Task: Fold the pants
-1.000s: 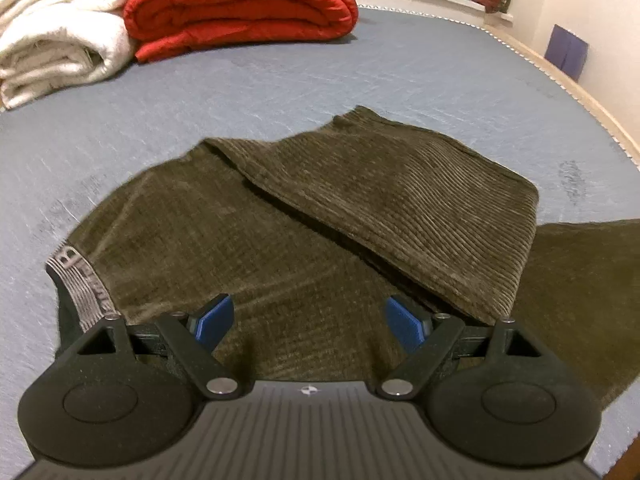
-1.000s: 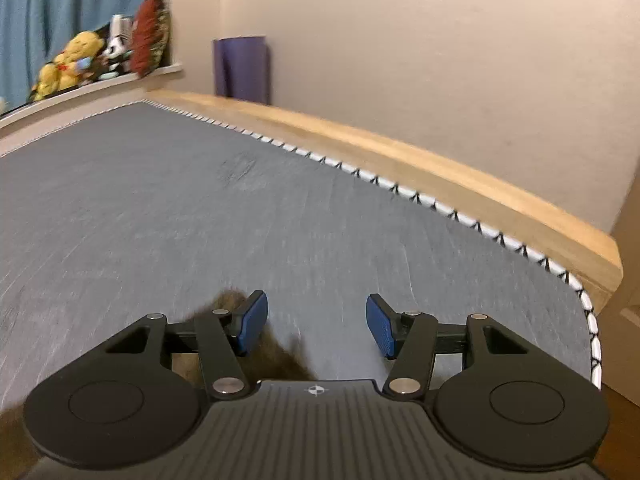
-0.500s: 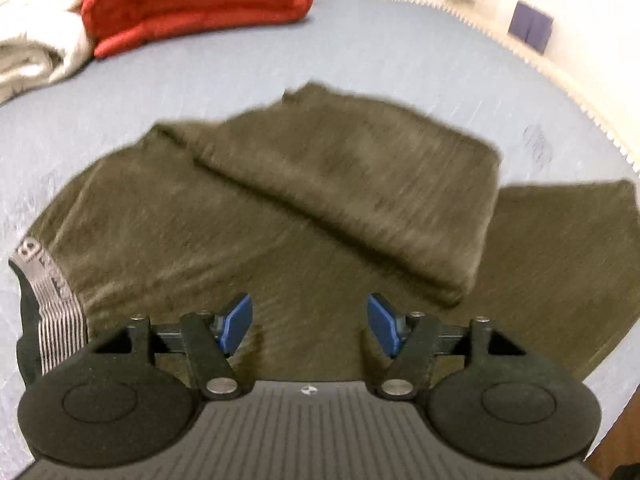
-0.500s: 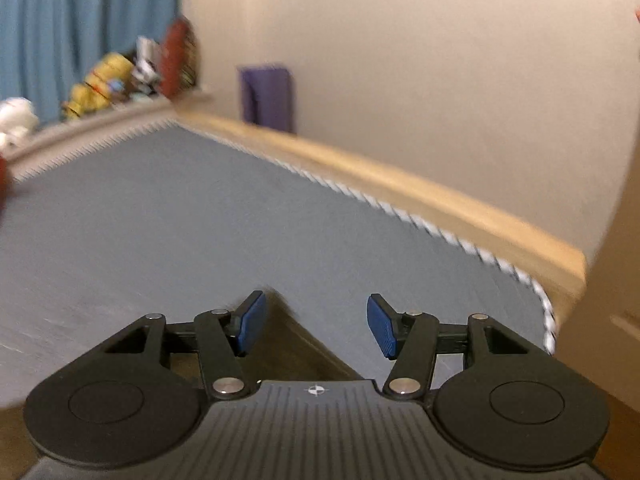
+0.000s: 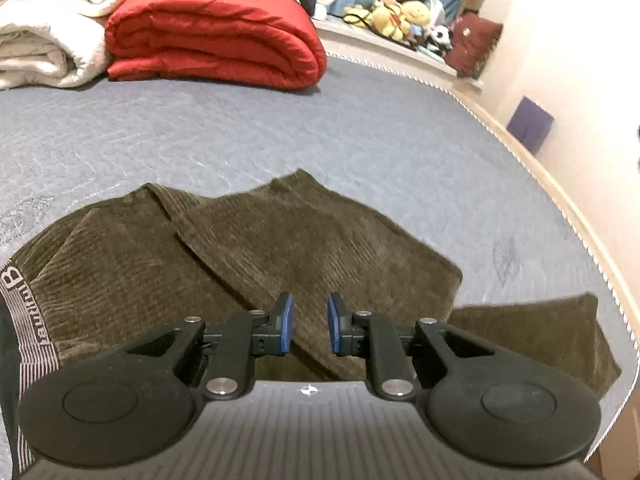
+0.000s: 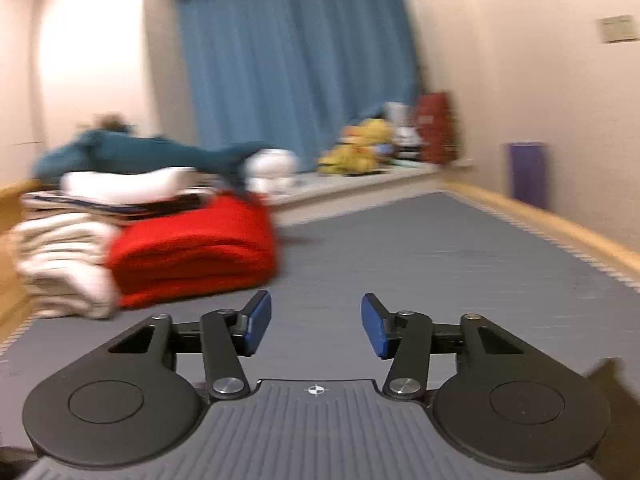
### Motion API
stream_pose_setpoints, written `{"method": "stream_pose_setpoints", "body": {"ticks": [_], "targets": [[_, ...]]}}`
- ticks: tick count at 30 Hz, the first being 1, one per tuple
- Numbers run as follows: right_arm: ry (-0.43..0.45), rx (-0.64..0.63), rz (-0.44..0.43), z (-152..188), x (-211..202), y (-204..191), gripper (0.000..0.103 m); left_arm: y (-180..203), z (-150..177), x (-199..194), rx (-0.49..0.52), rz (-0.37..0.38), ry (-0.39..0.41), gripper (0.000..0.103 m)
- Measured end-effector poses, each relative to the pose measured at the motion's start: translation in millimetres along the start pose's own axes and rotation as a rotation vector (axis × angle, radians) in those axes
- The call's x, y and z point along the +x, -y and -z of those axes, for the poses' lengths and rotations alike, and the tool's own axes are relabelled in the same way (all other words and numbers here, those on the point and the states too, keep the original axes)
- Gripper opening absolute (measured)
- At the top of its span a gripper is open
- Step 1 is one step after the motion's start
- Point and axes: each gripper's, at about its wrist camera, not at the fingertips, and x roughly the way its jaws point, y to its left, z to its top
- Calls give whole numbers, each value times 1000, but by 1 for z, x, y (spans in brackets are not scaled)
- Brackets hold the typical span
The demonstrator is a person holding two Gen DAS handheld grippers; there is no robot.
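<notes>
Pants (image 5: 280,264), olive corduroy, lie part-folded on the grey mattress (image 5: 360,140) just beyond the left gripper (image 5: 308,328), whose jaws have just been closing, nothing between them. The right gripper (image 6: 316,328) hangs released, empty. A clean fold likely needs matched edges. Red quilt (image 5: 216,36) sits well ahead, clear.

Pants (image 5: 280,248): olive corduroy, ribbed, matt; waistband (image 5: 24,320) striped knit elastic. Bed (image 5: 360,140): grey quilted cloth, faint sheen; rail (image 6: 560,224) smooth pale wood. Red quilt (image 5: 216,36): slick padded cloth. Towels (image 5: 44,36): cream, fluffy. Left hand-held gripper (image 5: 307,326): matt black plastic, blue pads, bright metal pivot pins.
</notes>
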Motion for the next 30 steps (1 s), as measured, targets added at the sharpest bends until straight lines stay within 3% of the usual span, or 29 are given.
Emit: {"method": "stream_pose_setpoints", "body": {"ticks": [3, 10, 17, 21, 25, 30], "targets": [[-6, -13, -82, 16, 19, -32, 46, -5, -8, 7, -27, -5, -4, 20], [-192, -69, -58, 63, 103, -62, 34, -18, -17, 34, -67, -20, -42, 20], [-250, -164, -54, 118, 137, -83, 34, -51, -33, 49, -186, -30, -45, 20], [-378, -184, -154, 149, 158, -92, 35, -83, -42, 56, -303, -23, -47, 20], [-517, -246, -273, 168, 165, -107, 35, -109, -42, 74, -403, 22, -103, 22], [-636, -383, -355, 192, 162, -128, 35, -123, -38, 95, -465, 22, -141, 36]]}}
